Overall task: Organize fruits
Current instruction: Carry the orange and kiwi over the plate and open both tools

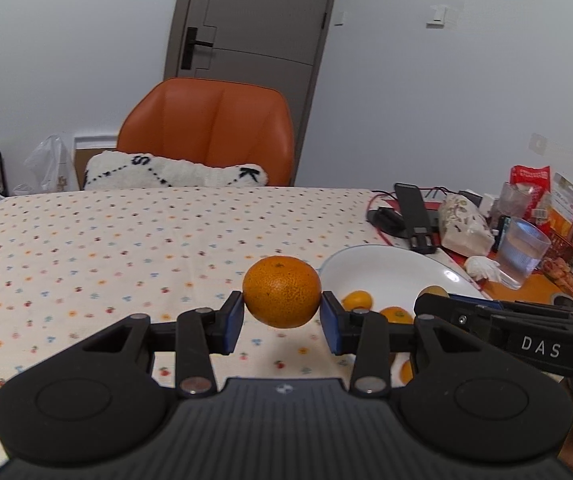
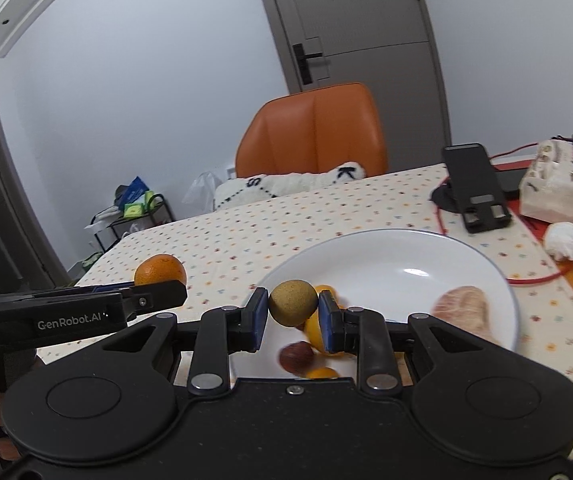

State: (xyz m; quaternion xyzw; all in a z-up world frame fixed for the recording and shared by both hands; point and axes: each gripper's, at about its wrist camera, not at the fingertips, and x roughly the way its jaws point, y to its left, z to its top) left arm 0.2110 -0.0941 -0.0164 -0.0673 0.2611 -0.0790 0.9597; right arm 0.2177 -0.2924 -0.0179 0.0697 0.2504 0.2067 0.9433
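The left gripper [image 1: 281,314] has its two blue-padded fingers spread about as wide as a mandarin and pressed against either side of a round orange [image 1: 281,291], whose peel is pitted and faintly speckled with darker flecks; the fruit hangs clear of the tablecloth [image 1: 106,248], just left of the plate's rim. The right gripper [image 2: 292,317] stands at a narrower opening, its pads clamped on a small brownish-green ball of fruit [image 2: 292,303] with a matt, finely rough skin, held above the near side of the white plate [image 2: 382,256]. The plate is wide, shallow, smooth and glossy, with a bright glint on its glaze. Inside it lie several small yellow-orange fruits [image 2: 315,330], a dark reddish-brown oval one [image 2: 296,356] and, towards the right rim, a pale pink peeled citrus piece [image 2: 464,310] with a fibrous, veined surface. Both grippers are black plastic with ribbed housings and metal pivot pins; each shows in the other's view, side-on. The tablecloth is cream fabric dotted with tiny coloured fruit prints. Behind the table stands an orange leather-look chair [image 1: 210,128] with a fluffy white cushion [image 1: 174,174] marked with black letters. To the right of the plate sit a black phone stand [image 2: 476,184], a soft tissue pack [image 2: 556,188], a crumpled white tissue [image 2: 566,240] and a ribbed clear glass [image 1: 522,250].
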